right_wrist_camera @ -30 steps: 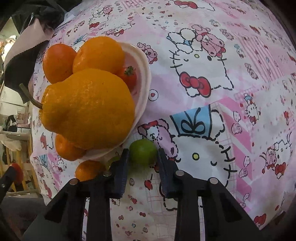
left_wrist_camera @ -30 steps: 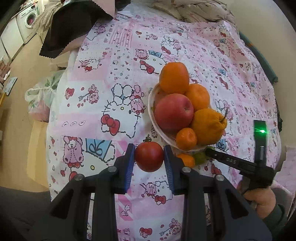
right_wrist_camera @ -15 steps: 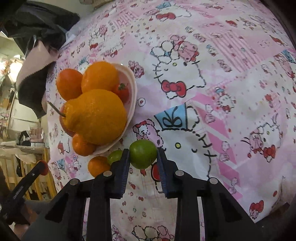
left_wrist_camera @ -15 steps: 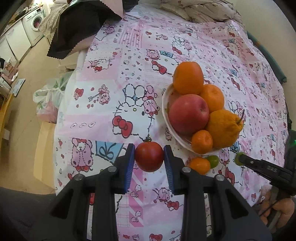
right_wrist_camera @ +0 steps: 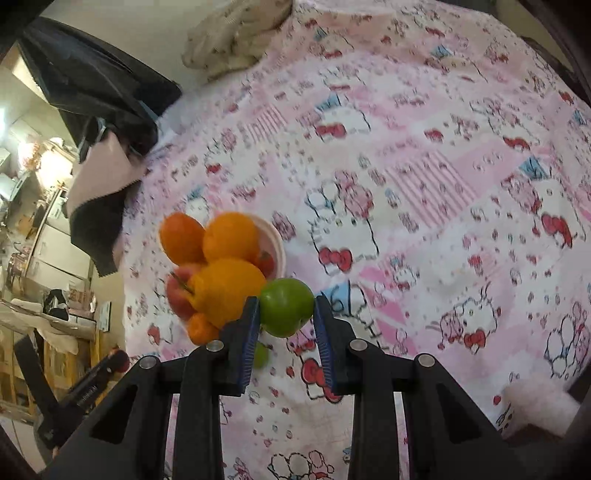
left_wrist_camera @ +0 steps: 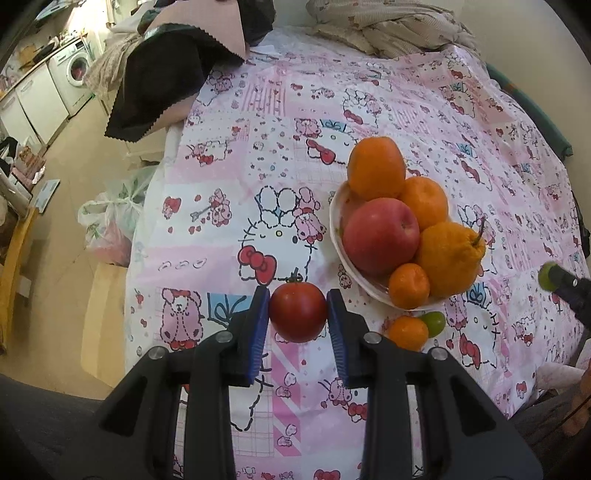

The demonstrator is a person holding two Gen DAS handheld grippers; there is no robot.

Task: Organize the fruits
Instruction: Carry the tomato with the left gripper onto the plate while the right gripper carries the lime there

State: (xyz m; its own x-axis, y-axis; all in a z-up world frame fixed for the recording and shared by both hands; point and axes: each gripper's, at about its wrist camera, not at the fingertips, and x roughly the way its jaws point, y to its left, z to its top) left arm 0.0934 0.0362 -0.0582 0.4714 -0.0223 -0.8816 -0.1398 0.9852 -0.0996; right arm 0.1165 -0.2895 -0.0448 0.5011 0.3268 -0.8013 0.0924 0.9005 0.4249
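Observation:
My left gripper (left_wrist_camera: 297,318) is shut on a red tomato (left_wrist_camera: 297,312), held above the pink patterned cloth just left of a white bowl (left_wrist_camera: 338,218). The bowl is heaped with oranges (left_wrist_camera: 376,168), a red apple (left_wrist_camera: 380,235) and a knobbly stemmed orange (left_wrist_camera: 448,254). A small orange (left_wrist_camera: 407,331) and a green fruit (left_wrist_camera: 435,322) lie on the cloth beside the bowl. High over the cloth, my right gripper (right_wrist_camera: 286,309) is shut on a green lime (right_wrist_camera: 286,306); the bowl (right_wrist_camera: 275,243) lies below to its left. That lime also shows at the right edge of the left wrist view (left_wrist_camera: 546,275).
The pink cartoon-print cloth (left_wrist_camera: 288,122) covers a bed or table. Dark and pink fabric (left_wrist_camera: 162,74) hangs off its far left corner, and a bundle of bedding (left_wrist_camera: 388,26) lies at the back. A plastic bag (left_wrist_camera: 110,221) sits on the floor to the left.
The right gripper has lifted the lime off the cloth and risen well above the bowl. The left gripper keeps the tomato and has only tilted a little.

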